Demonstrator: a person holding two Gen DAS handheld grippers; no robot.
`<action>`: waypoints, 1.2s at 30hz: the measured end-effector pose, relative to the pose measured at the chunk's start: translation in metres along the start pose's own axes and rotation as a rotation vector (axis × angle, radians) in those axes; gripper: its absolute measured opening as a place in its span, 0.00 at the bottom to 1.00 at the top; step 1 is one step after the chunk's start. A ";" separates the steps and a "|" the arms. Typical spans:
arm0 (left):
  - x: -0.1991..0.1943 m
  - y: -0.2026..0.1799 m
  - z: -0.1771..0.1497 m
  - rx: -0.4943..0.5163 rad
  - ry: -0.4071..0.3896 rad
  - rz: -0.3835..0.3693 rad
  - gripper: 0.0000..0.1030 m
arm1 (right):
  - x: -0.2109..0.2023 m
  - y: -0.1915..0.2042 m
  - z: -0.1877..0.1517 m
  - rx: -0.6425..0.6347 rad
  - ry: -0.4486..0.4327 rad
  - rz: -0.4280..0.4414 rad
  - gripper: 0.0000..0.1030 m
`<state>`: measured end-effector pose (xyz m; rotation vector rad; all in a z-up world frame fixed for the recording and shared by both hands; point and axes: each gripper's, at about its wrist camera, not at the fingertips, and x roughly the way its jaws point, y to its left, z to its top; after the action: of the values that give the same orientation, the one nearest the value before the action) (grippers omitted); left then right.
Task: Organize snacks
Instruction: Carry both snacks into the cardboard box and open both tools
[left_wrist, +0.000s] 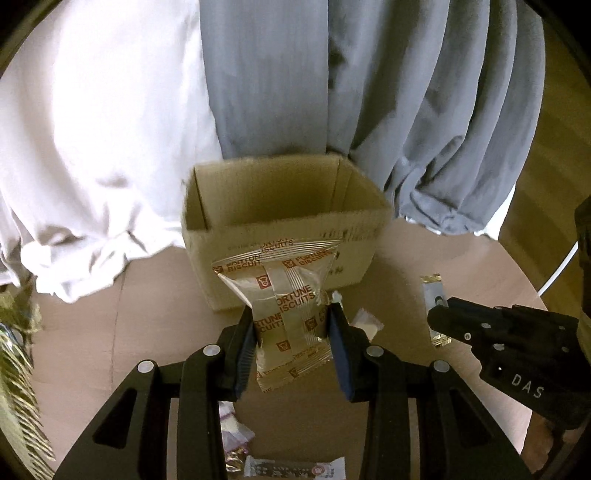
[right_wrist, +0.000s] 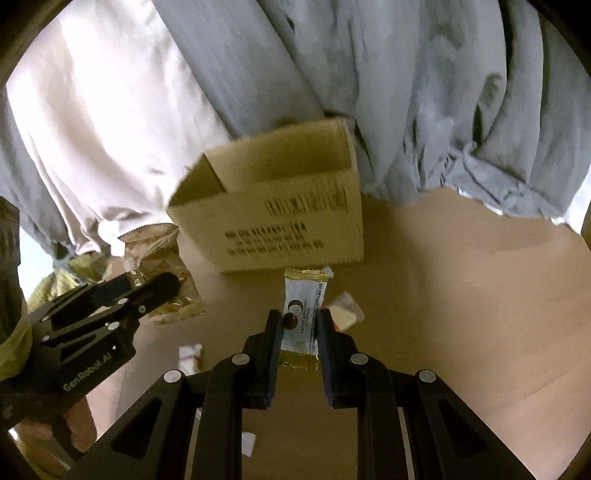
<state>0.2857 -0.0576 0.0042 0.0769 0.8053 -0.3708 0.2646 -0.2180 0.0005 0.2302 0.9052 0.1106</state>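
Observation:
My left gripper is shut on a clear Fortune Biscuits packet and holds it upright just in front of the open cardboard box. My right gripper is shut on a white candy bar with gold ends, low over the table in front of the same box. In the left wrist view the right gripper sits to the right, over that bar. In the right wrist view the left gripper sits to the left with the biscuit packet behind it.
Small snack packets lie on the brown table: a white one beside my left gripper, a pale one beside the bar, and wrappers near the front edge. White and grey curtains hang behind the box.

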 end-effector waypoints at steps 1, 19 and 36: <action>-0.004 0.001 0.004 0.002 -0.014 -0.004 0.36 | -0.003 0.002 0.002 -0.002 -0.010 0.003 0.20; -0.033 0.010 0.067 0.058 -0.164 -0.016 0.36 | -0.035 0.025 0.068 -0.066 -0.205 0.029 0.20; 0.007 0.029 0.114 0.065 -0.159 -0.018 0.36 | 0.000 0.026 0.120 -0.092 -0.192 0.045 0.20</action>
<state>0.3789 -0.0563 0.0764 0.0993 0.6371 -0.4145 0.3596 -0.2108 0.0781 0.1727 0.7025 0.1689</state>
